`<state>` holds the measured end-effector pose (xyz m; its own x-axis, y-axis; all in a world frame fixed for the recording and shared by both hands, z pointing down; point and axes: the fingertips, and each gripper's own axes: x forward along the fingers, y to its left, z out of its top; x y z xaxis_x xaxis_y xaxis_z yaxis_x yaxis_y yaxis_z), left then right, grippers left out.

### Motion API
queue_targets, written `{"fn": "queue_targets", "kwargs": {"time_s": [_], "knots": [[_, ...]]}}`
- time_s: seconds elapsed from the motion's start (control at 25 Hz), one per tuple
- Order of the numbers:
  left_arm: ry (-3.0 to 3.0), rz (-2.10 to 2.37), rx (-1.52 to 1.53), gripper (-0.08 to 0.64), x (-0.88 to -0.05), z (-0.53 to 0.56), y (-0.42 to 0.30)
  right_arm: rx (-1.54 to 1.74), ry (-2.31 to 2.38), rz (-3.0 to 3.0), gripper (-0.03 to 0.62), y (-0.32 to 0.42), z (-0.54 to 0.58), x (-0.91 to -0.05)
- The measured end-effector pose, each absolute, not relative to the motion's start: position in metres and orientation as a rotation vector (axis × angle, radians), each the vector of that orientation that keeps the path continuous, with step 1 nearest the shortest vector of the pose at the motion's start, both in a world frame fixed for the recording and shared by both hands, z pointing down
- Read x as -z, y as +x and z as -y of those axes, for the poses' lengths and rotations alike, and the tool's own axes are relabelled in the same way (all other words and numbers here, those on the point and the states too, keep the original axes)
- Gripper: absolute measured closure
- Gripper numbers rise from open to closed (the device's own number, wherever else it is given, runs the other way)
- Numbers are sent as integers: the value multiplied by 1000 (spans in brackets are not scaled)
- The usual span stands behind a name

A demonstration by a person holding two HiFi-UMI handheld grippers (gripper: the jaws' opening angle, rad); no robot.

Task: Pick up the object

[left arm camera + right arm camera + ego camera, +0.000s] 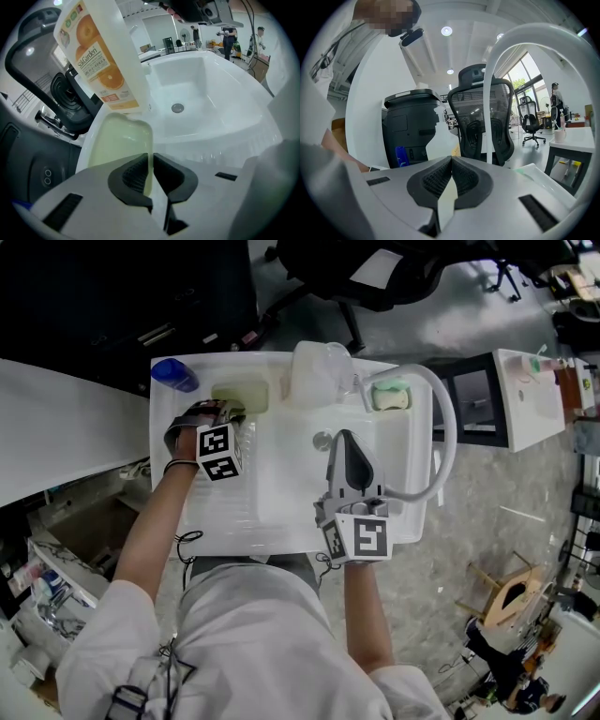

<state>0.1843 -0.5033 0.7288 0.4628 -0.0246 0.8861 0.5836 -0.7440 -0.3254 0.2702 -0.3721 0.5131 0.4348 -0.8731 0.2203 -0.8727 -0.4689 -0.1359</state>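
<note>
A pale yellow-green pad point(119, 140) lies flat on the white sink's point(211, 93) left ledge, just ahead of and under my left gripper point(150, 161). That gripper's dark jaws stand shut to a hairline slit with nothing clamped. Behind the pad stands a translucent bottle point(101, 61) with an orange label. In the head view the pad point(239, 395) sits at the ledge's far end, my left gripper point(225, 411) right before it and the bottle point(317, 371) to its right. My right gripper point(344, 437) hovers over the basin near the drain point(322, 439), shut and empty point(451, 161).
A white curved faucet hose point(441, 427) arcs over the sink's right side, close past my right gripper point(490, 93). A green soap point(390, 396) lies at the back right and a blue-capped bottle point(173, 374) at the back left corner. An office chair point(356, 273) stands behind.
</note>
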Motion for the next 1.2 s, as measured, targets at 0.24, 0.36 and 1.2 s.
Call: {"fn": "queue_targets", "kwargs": {"time_s": [0.24, 0.36, 1.2], "knots": [[-2122, 462, 1275, 525, -725, 502, 184, 415, -2660, -1615, 586, 270, 373, -513], [-2134, 467, 1257, 528, -720, 501, 184, 412, -2652, -1626, 586, 269, 377, -512], [-2331, 349, 1162, 529, -670, 499, 190, 376, -2625, -1662, 586, 261, 376, -500]]}}
